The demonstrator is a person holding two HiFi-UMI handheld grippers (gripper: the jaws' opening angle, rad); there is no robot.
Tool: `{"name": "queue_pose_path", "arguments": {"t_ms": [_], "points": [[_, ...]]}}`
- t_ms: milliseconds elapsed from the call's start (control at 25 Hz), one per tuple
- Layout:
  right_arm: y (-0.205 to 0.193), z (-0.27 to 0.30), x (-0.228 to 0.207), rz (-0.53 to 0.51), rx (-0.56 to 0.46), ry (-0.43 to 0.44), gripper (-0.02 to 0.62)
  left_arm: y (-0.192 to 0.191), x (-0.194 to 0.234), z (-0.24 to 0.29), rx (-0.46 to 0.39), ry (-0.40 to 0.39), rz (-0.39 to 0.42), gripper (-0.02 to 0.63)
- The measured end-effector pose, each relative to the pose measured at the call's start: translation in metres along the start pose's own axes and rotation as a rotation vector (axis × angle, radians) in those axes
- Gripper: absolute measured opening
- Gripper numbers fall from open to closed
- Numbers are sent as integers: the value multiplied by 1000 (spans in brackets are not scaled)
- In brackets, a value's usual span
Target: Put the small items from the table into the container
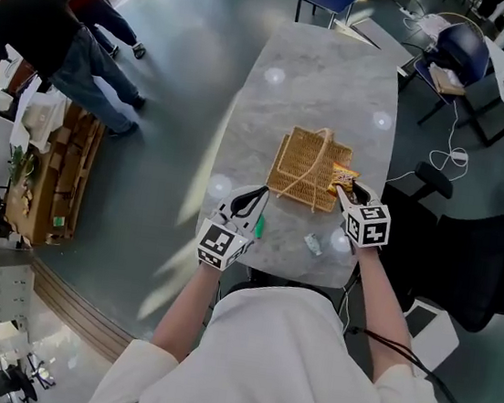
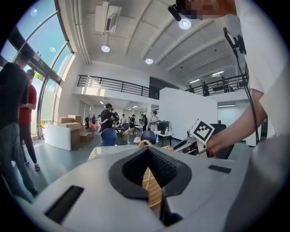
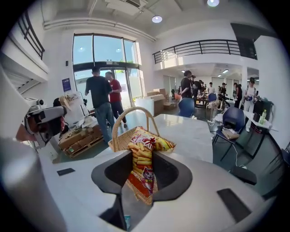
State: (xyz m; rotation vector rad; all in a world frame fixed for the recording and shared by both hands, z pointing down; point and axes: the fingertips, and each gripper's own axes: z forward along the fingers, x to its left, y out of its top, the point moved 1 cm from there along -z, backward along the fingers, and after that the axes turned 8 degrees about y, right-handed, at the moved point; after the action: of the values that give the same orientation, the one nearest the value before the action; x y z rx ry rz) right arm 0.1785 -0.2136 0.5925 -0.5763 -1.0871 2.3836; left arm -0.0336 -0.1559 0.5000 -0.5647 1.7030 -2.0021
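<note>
Right hand-held gripper (image 1: 345, 192) clamping snack packet (image 3: 146, 142) beside wicker basket (image 1: 304, 166), left hand-held gripper (image 1: 252, 200) slightly apart, empty

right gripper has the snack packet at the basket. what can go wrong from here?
1. The right gripper holds the snack packet with its top end loose; that end may snag the wicker basket handle.
2. The packet is at the basket's right rim; an early release may land it on the table.
3. A small wrapped item lies near the table's front edge; the right forearm may sweep it off.
</note>
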Motion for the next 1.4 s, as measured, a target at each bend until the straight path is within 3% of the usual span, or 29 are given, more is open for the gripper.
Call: {"name": "queue_pose_path", "arguments": {"t_ms": [360,800,920,1400], "points": [[36,27,-18,-11,8,55,143,39,19,42,-39,-4,26,6],[40,45,-14,-20,-14,112,144,26,27,39,-13,37,5,6],[36,49,-15,23,-8,130,224,25,26,36,-14,37,8,6],[35,34,-12,-23,-7,98,224,31,24,32,-28,33,13,6]]}}
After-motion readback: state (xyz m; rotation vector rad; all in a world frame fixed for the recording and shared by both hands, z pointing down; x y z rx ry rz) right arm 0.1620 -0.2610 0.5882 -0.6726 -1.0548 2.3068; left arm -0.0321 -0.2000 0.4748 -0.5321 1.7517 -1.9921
